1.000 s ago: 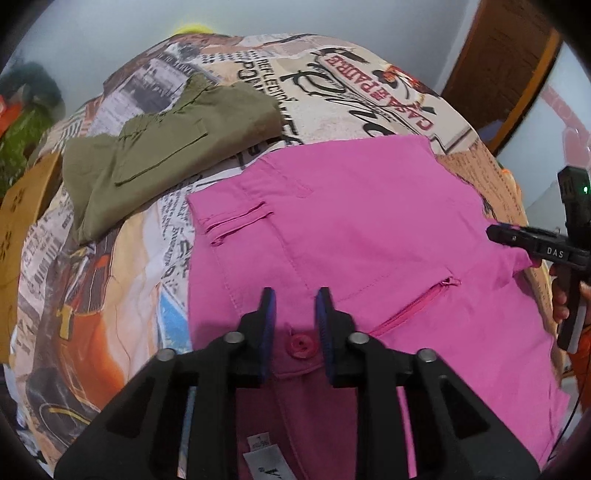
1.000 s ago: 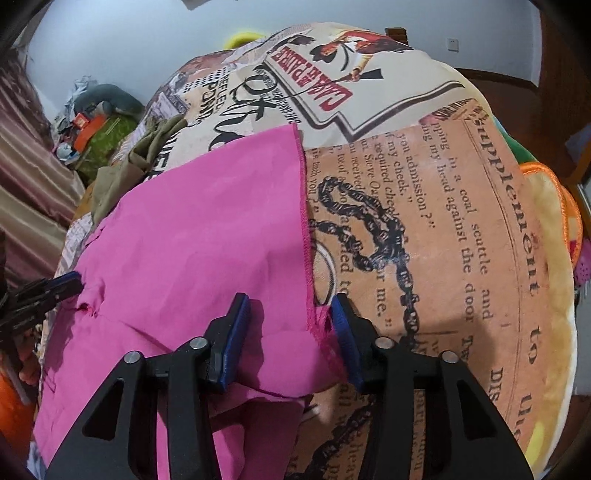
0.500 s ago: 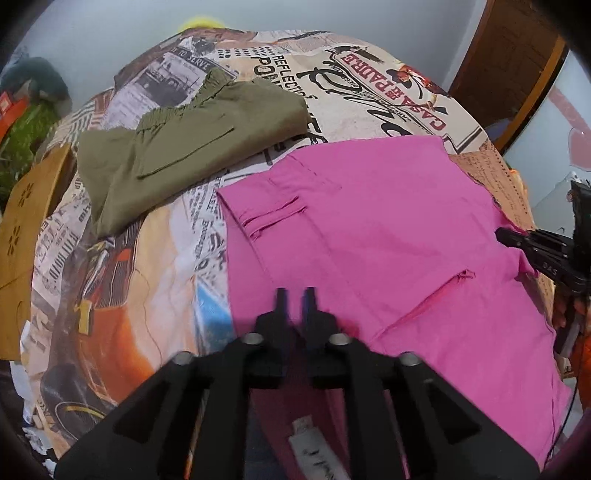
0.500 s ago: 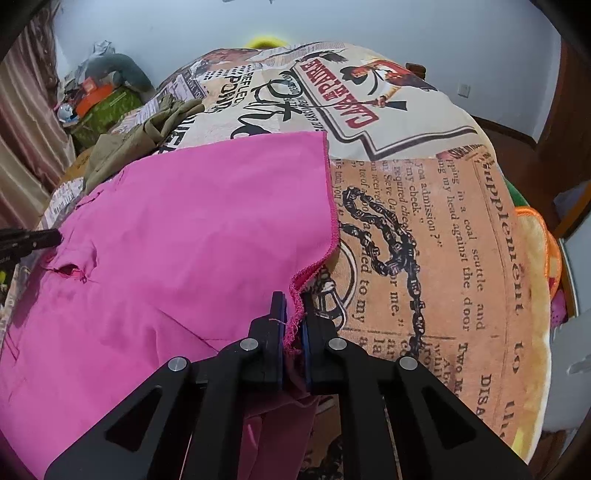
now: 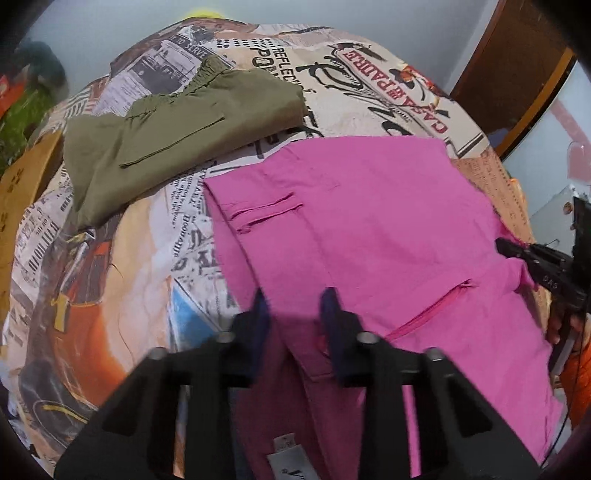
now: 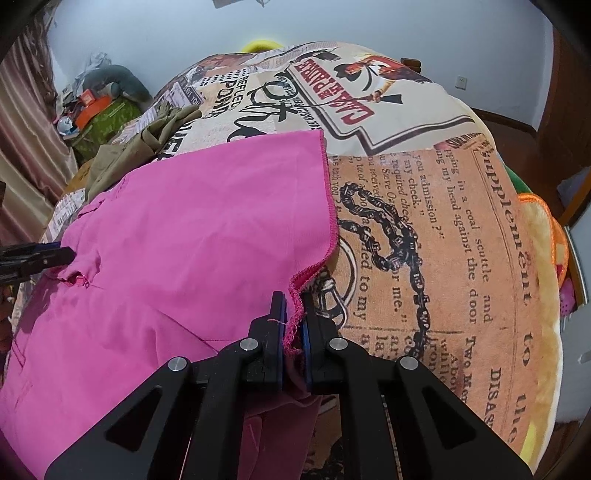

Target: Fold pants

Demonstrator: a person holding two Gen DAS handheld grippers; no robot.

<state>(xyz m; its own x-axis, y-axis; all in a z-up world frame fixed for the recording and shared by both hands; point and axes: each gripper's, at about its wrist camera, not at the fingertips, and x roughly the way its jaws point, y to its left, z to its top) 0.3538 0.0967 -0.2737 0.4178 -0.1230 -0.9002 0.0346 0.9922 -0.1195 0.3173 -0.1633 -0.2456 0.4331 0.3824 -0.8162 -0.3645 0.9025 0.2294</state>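
Pants (image 5: 369,229), pink, on bedspread (image 6: 424,122) printed "CASA DE PADRE". Right gripper (image 6: 293,321) clenched on hem; left gripper (image 5: 295,314) apparently released, blurred.

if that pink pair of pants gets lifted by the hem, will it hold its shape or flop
Likely flop: the pink pants look thin, and the hem bunches where the right gripper pinches it. Probably light. It may drag across the printed bedcover.

Pale blue wall (image 6: 155,33), curtain (image 6: 22,122) — wooden door (image 5: 513,70)
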